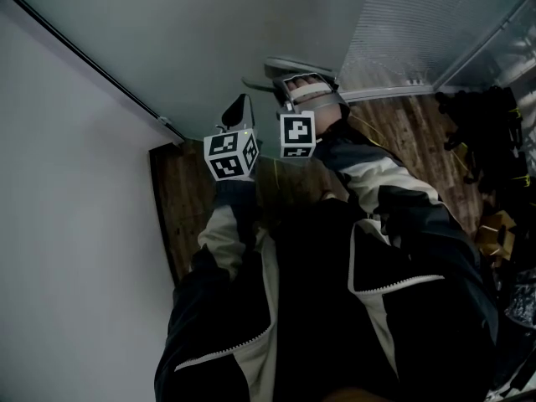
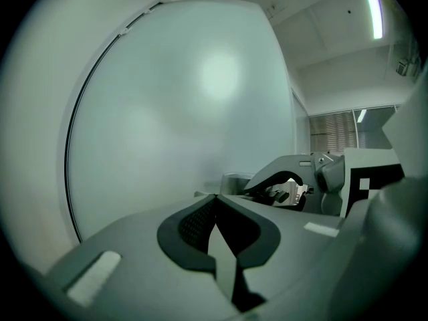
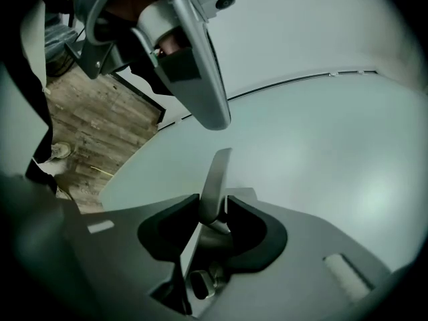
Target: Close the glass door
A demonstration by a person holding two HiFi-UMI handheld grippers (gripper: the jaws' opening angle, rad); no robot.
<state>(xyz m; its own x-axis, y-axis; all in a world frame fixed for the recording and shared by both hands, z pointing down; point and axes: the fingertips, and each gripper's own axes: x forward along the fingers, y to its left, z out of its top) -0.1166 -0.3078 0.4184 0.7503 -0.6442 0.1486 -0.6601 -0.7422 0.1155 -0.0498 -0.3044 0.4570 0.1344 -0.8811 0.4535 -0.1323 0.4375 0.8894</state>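
The frosted glass door [image 1: 209, 32] fills the space in front of me. Its grey metal lever handle [image 3: 215, 182] stands between the pads of my right gripper [image 3: 215, 202], which is shut on it; in the head view that gripper [image 1: 301, 80] sits at the handle [image 1: 283, 64]. My left gripper [image 1: 241, 103] hangs just left of it, close to the glass and touching nothing I can see. Its jaws [image 2: 215, 206] are shut with nothing between them. The left gripper's long grey finger [image 3: 197, 72] crosses the top of the right gripper view.
A dark frame line [image 1: 92, 65] runs along the door's left edge beside a white wall [image 1: 67, 224]. Wooden floor [image 1: 402, 132] shows below the door. A ribbed glass panel [image 1: 419, 23] stands at the right, with dark gear [image 1: 486, 132] beneath it.
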